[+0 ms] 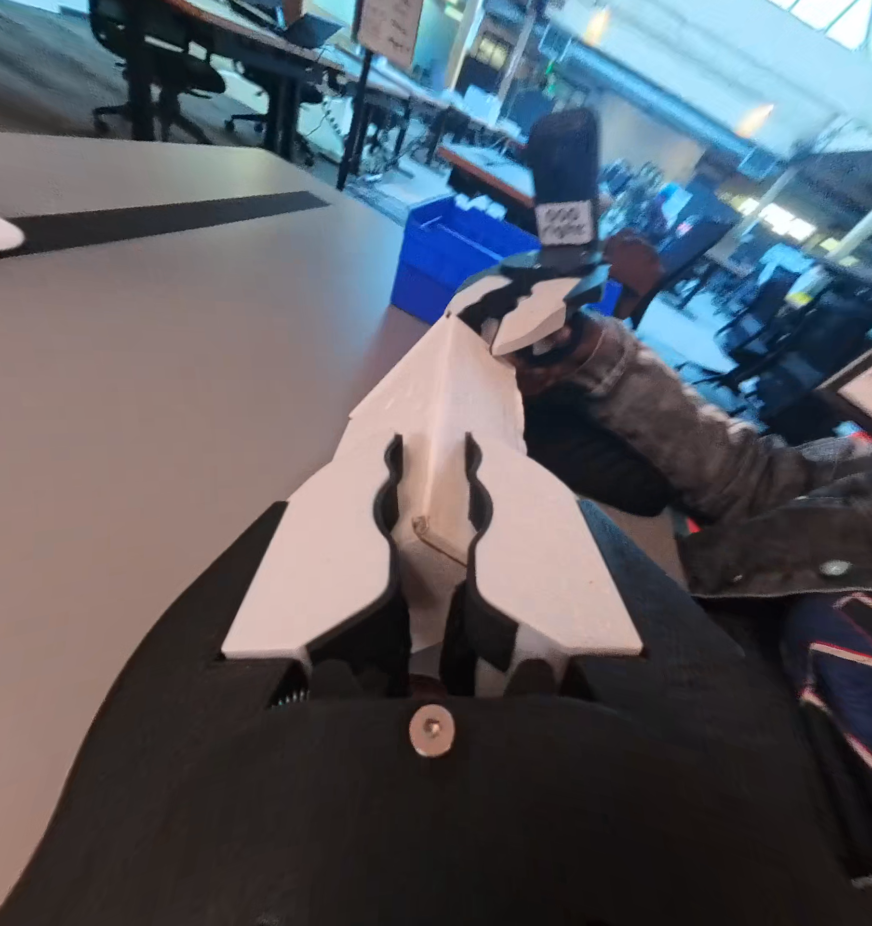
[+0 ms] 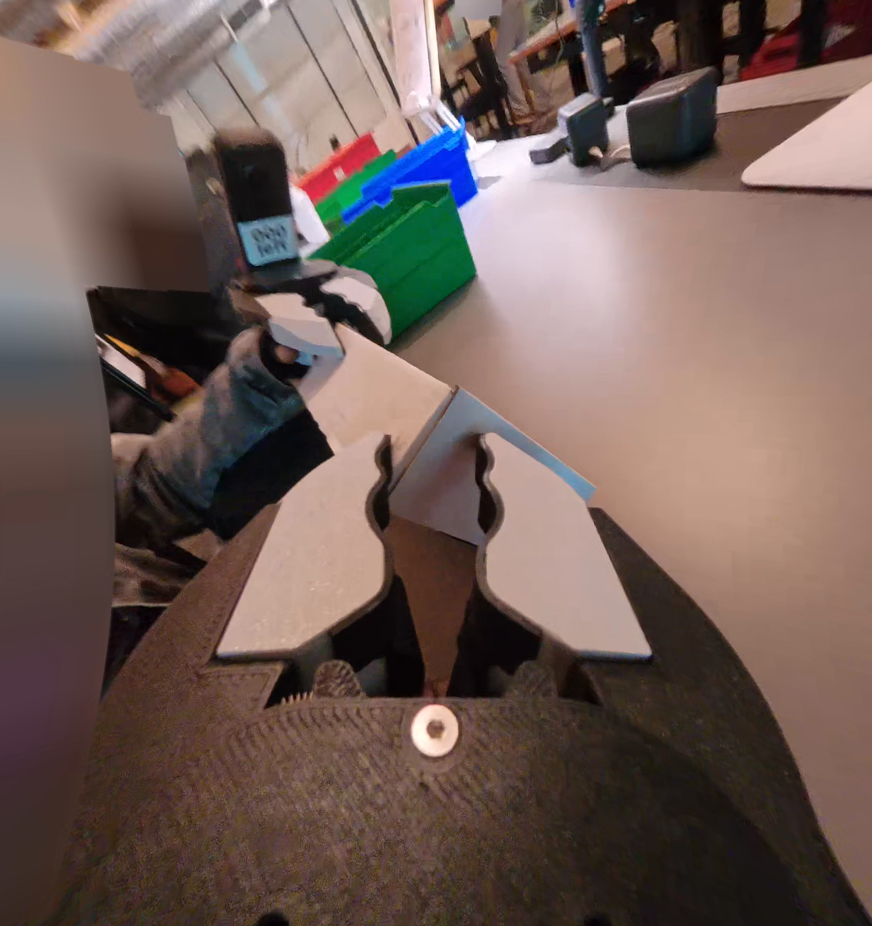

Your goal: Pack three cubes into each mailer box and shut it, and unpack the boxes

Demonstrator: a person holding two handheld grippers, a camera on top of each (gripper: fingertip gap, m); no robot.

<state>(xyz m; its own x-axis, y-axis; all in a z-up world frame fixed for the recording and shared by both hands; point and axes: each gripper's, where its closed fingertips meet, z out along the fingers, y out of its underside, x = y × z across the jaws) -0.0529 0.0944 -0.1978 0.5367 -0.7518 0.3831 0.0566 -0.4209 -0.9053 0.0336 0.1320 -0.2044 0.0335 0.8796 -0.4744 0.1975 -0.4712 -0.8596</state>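
A white mailer box (image 1: 449, 381) is held in the air above the grey table (image 1: 173, 351), one end in each gripper. My left gripper (image 1: 434, 446) is shut on its near end, with a folded edge between the fingers. My right gripper (image 2: 434, 443) is shut on the other end of the white mailer box (image 2: 373, 396), whose brown inside shows between the fingers. Each view shows the other gripper at the box's far end: the right gripper (image 1: 504, 320) and the left gripper (image 2: 333, 320). No cubes are in view.
An open green mailer box (image 2: 408, 250) stands on the table (image 2: 674, 351), with a blue box (image 2: 423, 165) and a red box (image 2: 343, 160) behind it. The blue box (image 1: 454, 250) shows at the table edge. A silver laptop (image 2: 824, 145) and black devices (image 2: 669, 115) lie at the far right. My hands' fingertips stand some 10 centimeters from each other.
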